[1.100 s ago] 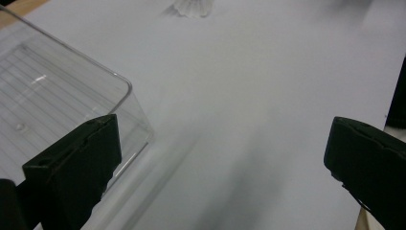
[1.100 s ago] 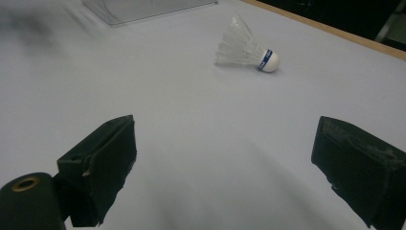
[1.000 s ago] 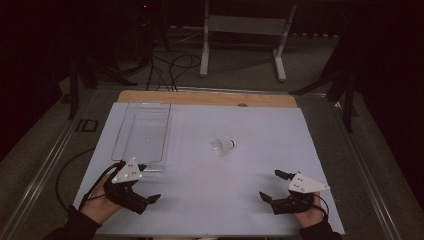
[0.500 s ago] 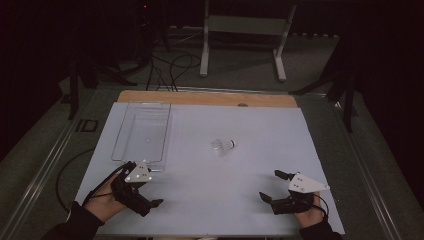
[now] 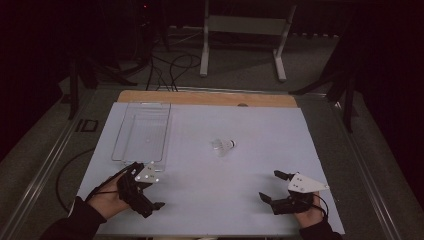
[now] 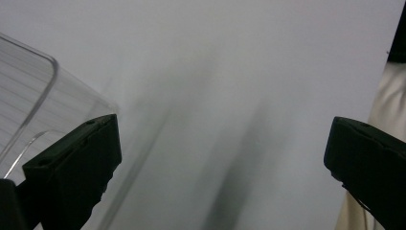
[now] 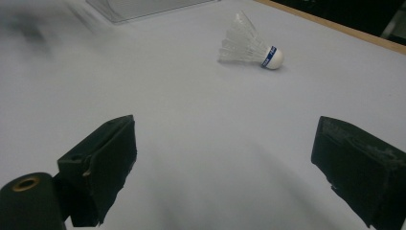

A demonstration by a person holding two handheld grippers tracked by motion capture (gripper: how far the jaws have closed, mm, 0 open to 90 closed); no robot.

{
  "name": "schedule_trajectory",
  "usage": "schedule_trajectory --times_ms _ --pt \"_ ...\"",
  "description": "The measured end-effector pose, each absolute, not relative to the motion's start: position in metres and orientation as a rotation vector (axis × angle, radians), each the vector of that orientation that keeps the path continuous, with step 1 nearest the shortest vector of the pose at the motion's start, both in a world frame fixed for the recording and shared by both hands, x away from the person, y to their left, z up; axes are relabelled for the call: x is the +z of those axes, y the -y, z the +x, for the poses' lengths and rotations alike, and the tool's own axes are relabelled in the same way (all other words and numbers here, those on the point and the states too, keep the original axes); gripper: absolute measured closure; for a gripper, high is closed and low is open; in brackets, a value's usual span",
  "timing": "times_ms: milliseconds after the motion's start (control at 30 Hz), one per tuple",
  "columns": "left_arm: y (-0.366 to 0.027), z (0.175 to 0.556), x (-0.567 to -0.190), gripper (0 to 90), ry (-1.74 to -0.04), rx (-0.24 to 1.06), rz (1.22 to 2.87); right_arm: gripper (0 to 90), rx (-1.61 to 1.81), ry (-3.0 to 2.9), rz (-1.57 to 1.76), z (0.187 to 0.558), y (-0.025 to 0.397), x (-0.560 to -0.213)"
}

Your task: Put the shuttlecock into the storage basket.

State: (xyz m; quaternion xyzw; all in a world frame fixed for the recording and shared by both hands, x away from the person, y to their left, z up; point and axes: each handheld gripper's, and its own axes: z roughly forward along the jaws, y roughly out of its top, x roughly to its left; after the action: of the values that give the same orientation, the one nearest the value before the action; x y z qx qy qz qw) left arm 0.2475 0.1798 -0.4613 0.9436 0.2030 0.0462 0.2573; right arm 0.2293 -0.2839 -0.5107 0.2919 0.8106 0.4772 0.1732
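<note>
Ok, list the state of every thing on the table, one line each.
Shuttlecock: lying on its side, untouched.
Clear tray: upright, nothing visible inside.
Left gripper: open, holding nothing, near the tray's corner.
Right gripper: open, holding nothing, aimed toward the shuttlecock.

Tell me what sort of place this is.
Probably a lab or studio set up for recording handling tasks: a table under a plain white sheet, a bare metal stand and loose cables on the dark floor behind, and a lone shuttlecock beside a clear tray.
</note>
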Motion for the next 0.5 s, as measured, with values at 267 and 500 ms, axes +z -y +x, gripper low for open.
schedule_trajectory --times_ms 267,500 --pt "-0.174 0.252 -0.461 0.0 -0.53 0.078 2.616 8.3 1.351 -2.304 0.829 0.229 0.284 -0.511" --pt "-0.164 0.257 -0.46 0.0 -0.504 0.038 2.676 8.3 1.348 -2.306 0.828 0.229 0.284 -0.511"
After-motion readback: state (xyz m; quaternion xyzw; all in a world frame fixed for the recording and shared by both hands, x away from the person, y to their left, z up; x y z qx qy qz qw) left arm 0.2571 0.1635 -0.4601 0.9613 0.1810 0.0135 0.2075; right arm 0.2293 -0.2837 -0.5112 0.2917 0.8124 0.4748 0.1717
